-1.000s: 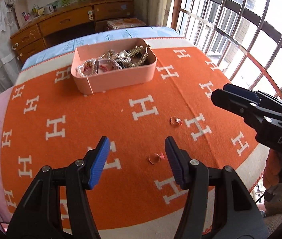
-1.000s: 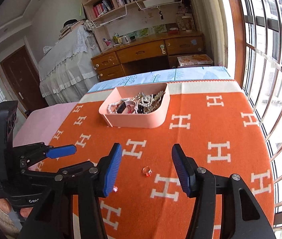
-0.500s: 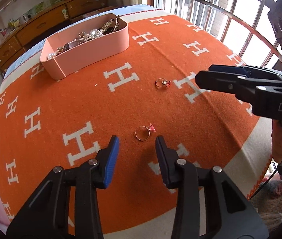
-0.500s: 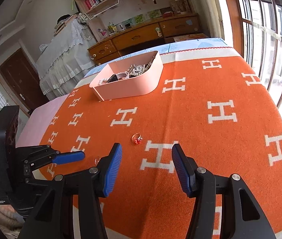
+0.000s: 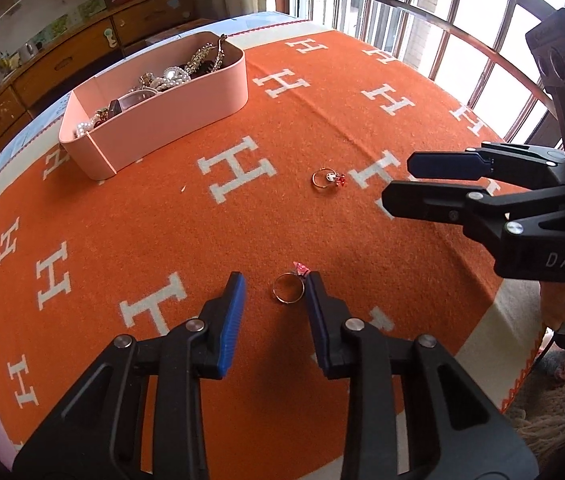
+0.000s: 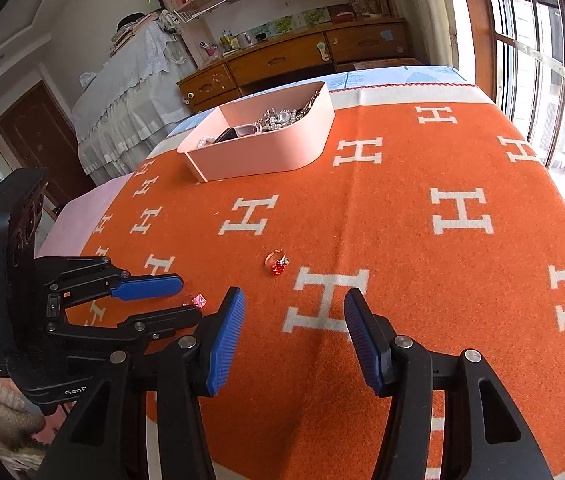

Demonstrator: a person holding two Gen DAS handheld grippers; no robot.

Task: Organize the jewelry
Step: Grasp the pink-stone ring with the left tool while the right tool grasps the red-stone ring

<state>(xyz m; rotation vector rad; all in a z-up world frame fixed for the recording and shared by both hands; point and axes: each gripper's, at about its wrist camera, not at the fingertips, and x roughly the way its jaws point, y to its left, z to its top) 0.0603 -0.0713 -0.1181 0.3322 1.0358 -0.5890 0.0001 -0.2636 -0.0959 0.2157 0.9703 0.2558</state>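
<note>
Pink-stone ring (image 5: 289, 287) lies on orange blanket (image 5: 202, 240), well short of pink jewelry box (image 5: 154, 120). Left tool (image 5: 273, 292) closing around it, not yet pinching; we center band first. Right tool (image 6: 294, 320) apart, empty.

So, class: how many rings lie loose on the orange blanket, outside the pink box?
2. One ring with a pink stone lies between the closing left gripper's jaws. A ring with a red stone lies ahead of the right gripper. More may be hidden in the box.
</note>
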